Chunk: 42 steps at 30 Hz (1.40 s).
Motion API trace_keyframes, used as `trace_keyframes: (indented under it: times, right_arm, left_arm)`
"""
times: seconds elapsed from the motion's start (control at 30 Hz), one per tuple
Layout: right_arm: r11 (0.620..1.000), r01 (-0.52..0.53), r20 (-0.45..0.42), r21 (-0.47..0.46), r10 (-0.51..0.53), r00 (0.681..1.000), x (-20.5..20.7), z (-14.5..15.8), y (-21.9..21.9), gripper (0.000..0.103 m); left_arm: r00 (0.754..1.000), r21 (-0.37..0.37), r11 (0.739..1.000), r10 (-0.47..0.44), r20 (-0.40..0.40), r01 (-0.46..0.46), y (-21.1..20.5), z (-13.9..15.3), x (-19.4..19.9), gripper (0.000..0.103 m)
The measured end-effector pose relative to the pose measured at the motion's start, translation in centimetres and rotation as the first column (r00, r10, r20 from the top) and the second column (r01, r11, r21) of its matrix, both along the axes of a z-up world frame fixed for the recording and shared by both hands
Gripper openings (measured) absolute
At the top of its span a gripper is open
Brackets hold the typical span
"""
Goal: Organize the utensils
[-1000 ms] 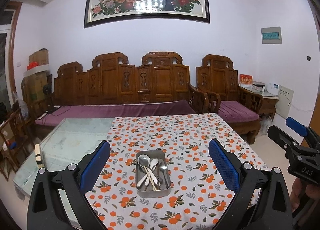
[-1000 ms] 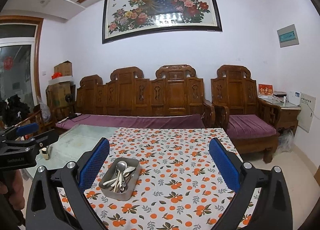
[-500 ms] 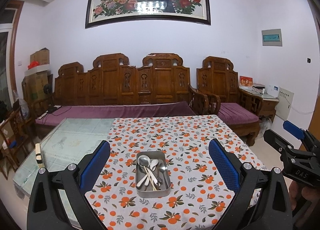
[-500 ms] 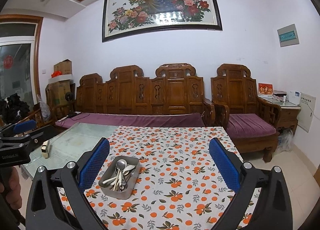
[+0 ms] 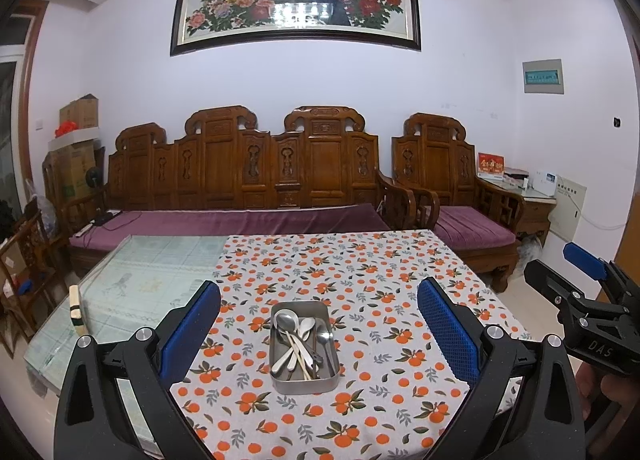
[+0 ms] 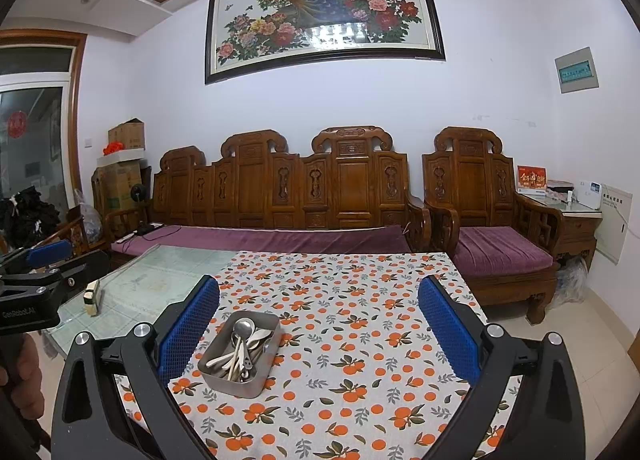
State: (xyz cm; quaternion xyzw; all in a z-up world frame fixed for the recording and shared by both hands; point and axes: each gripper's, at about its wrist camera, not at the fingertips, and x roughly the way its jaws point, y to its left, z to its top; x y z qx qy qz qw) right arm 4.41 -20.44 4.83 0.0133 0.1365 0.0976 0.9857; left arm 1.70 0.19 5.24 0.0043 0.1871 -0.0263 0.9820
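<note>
Here the left tongs (image 5: 318, 334) hang spread wide and empty, the shallow rectangular steel tray (image 5: 304, 382) of jumbled metal and pale spoons (image 5: 298, 340) straight ahead between their tips. The right tongs (image 6: 318, 334), likewise agape, see it ahead-left. Light, stiff, slippery handles: pinch one mid-shaft.

Catalogued by colour: tablecloth (image 5: 360, 272) white, patterned with orange fruit and grey-green leaves; tin (image 5: 304, 382) silver-grey, with silver and cream spoons (image 5: 298, 334); gripper pads (image 5: 448, 330) blue, textured, on black frames; sofa cushion (image 6: 260, 238) purple.
</note>
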Motion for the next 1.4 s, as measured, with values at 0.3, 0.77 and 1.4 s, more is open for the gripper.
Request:
trace_keyframes:
  times: [0.3, 0.77, 1.4]
  right_arm:
    - [1.000, -0.001, 0.000, 0.001, 0.001, 1.000, 0.0, -0.1, 0.0, 0.100]
    - [1.000, -0.001, -0.003, 0.001, 0.001, 1.000, 0.0, -0.5, 0.3, 0.100]
    - [1.000, -0.001, -0.004, 0.002, 0.001, 1.000, 0.0, -0.4, 0.2, 0.100]
  left_arm:
    - [1.000, 0.001, 1.000, 0.004, -0.005, -0.004, -0.1, 0.0, 0.1, 0.095]
    - [1.000, -0.002, 1.000, 0.008, -0.016, -0.008, -0.1, -0.5, 0.5, 0.095]
    - [1.000, -0.001, 1.000, 0.009, -0.019, -0.009, -0.3, -1.0, 0.6, 0.095]
